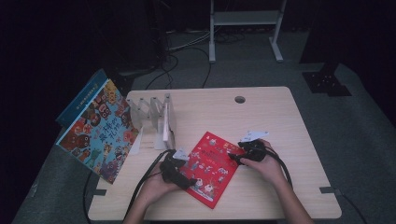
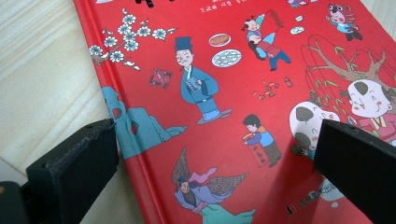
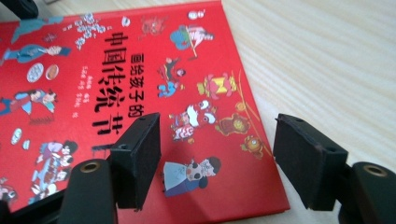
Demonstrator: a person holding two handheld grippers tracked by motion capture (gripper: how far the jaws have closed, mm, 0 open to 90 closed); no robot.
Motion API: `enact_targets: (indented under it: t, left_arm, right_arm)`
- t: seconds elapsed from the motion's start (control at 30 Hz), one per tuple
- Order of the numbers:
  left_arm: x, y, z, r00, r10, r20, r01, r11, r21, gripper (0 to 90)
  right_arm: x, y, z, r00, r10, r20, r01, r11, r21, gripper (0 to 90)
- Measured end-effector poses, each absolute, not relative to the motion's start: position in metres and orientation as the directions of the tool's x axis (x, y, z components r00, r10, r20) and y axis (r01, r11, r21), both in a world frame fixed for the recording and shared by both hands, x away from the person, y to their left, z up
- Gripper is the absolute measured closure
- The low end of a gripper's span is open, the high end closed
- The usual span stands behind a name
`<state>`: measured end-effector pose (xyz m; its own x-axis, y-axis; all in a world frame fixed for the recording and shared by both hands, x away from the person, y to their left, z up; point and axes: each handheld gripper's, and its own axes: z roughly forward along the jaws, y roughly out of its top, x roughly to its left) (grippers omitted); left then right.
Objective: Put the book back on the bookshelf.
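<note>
High view: a red book [image 1: 211, 169] lies flat and skewed on the counter [image 1: 280, 121], near its front edge. The left tool [image 1: 180, 173] sits at the book's 9 o'clock edge, held in a hand [image 1: 156, 186]. The right tool [image 1: 240, 156] sits at the book's 2 o'clock corner, in the other hand [image 1: 266, 165]. At the counter's 10 o'clock stands a clear rack [image 1: 154, 116] with a thin white book [image 1: 165, 128] in it. A large blue book [image 1: 100, 130] leans off the counter's 9 o'clock edge.

Left gripper view: the red book [image 2: 233, 107] fills the middle, its spine running from 12 toward 6 o'clock. The left tool [image 2: 215, 163] is released and wide: one jaw stands over the bare counter [image 2: 42, 74] beside the spine, the other over the cover. Neither presses on the book.

Right gripper view: the right tool [image 3: 217, 158] is released too, its jaws straddling the red book's [image 3: 116, 93] edge, one over the cover, one over the counter [image 3: 317, 60]. No pad grips the book.
</note>
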<state>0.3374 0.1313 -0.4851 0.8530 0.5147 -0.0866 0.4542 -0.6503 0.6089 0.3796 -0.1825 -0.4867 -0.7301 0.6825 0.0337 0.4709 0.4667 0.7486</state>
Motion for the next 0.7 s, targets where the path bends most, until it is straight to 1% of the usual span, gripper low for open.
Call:
enact_targets:
  t: [0.07, 0.2, 0.33, 0.7]
  left_arm:
    - [0.337, 0.131, -0.485, 0.853, 0.515, -0.086, 0.454, -0.651, 0.609, 0.0]
    - [0.337, 0.131, -0.485, 0.854, 0.514, -0.086, 0.454, -0.652, 0.608, 0.0]
    - [0.337, 0.130, -0.485, 0.855, 0.510, -0.087, 0.451, -0.651, 0.610, 0.0]
    - [0.337, 0.127, -0.486, 0.867, 0.486, -0.106, 0.445, -0.664, 0.601, 0.0]
  right_arm:
    - [0.381, -0.183, -0.489, -0.732, 0.680, 0.036, 0.477, 0.475, 0.740, 30.5]
    - [0.382, -0.186, -0.491, -0.731, 0.679, 0.065, 0.489, 0.455, 0.745, 30.4]
    - [0.377, -0.188, -0.492, -0.722, 0.688, 0.076, 0.499, 0.441, 0.746, 30.4]
    - [0.342, -0.196, -0.491, -0.685, 0.726, 0.063, 0.522, 0.430, 0.737, 30.2]
